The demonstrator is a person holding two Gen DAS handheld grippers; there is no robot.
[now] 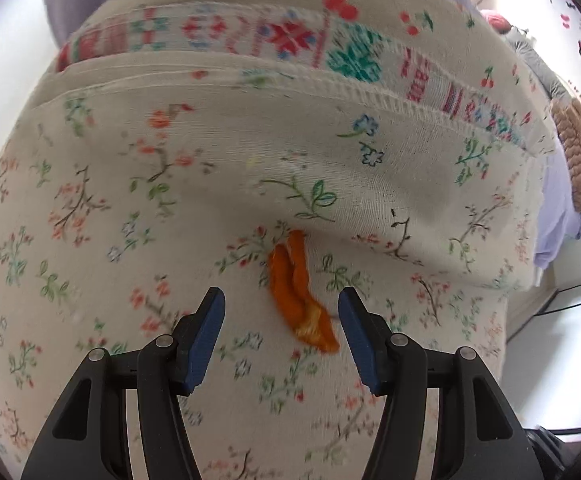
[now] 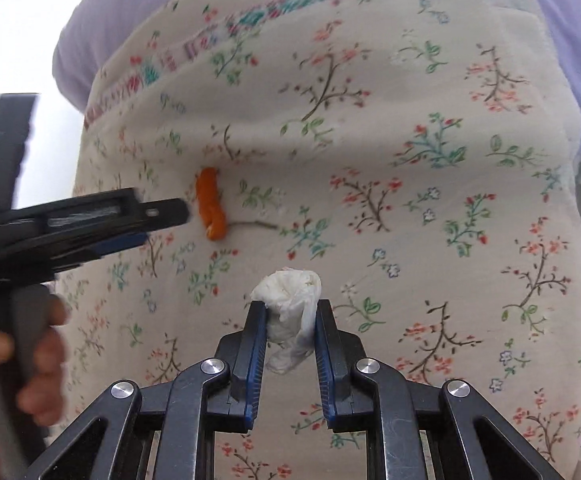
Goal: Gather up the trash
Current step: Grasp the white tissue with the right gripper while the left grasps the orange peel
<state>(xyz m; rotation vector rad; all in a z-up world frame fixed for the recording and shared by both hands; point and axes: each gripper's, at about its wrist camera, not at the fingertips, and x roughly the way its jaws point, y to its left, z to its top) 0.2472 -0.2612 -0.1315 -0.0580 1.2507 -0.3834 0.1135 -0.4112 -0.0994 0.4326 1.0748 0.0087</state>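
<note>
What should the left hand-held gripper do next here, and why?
Probably ease forward a little and close. The left hand-held gripper is open, with the orange peel lying on the floral cloth between its fingers but not yet pinched. The right hand-held gripper is shut on a crumpled white tissue, so the peel looks like the next piece to take.

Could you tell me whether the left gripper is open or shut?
Open: the left gripper has its jaws apart around the orange peel.

Matt floral cotton cloth (image 1: 170, 184), crumpled white tissue (image 2: 290, 300), matt black plastic fingers (image 2: 256, 332)
</note>
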